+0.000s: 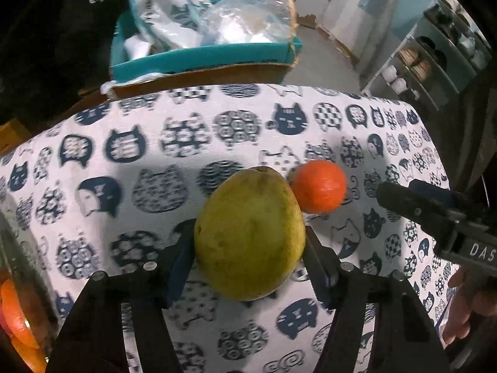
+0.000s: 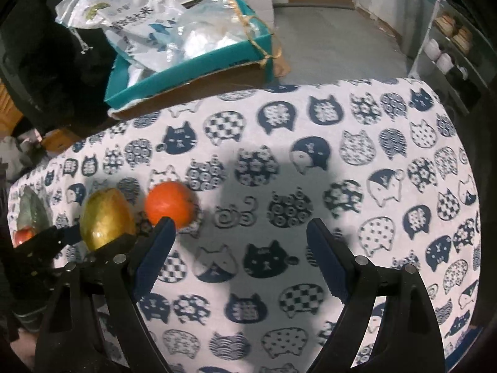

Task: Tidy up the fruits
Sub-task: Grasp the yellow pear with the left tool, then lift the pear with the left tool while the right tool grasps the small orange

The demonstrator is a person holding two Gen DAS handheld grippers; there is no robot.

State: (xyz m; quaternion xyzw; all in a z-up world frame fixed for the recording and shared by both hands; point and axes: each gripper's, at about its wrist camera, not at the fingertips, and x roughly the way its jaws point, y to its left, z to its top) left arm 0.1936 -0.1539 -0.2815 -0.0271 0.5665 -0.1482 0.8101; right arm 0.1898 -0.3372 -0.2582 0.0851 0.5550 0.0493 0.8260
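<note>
The table wears a white cloth printed with navy cat heads (image 2: 357, 130), and its far edge curves across the upper part of both wrist views. Beyond that edge stands a teal cardboard box stuffed with crinkled plastic bags (image 2: 192, 71), close to the cloth's far-left rim, with bare grey floor (image 2: 338, 43) to its right. A grey shelf rack holding cups and bowls (image 1: 435, 59) stands off the far-right corner. The middle and right of the cloth lie open in the right wrist view, carrying only shadow.

The left gripper (image 1: 248, 248) pinches a large yellow-green pear-shaped fruit (image 1: 250, 233): both blue-padded fingers (image 1: 178, 261) press against its flanks, and the fruit fills the gap between them. Whether it rests on the cloth or hangs just above it cannot be told. Just beyond it, to its right and nearly touching, sits a round orange tangerine (image 1: 320, 186) on the cloth.

The right gripper (image 2: 239, 248) is spread wide with nothing between its fingers, only patterned cloth. In its own view the tangerine (image 2: 170, 203) lies just past the tip of the finger on the left of the picture, outside the gap, and the pear-shaped fruit (image 2: 107, 222) with the left gripper (image 2: 93, 239) sits further left. In the left wrist view the right gripper (image 1: 413, 205) reaches in from the right edge, its tip near the tangerine but apart from it. At the left rim, red and orange fruit (image 1: 15, 320) shows partly, behind a blurred glassy edge.
</note>
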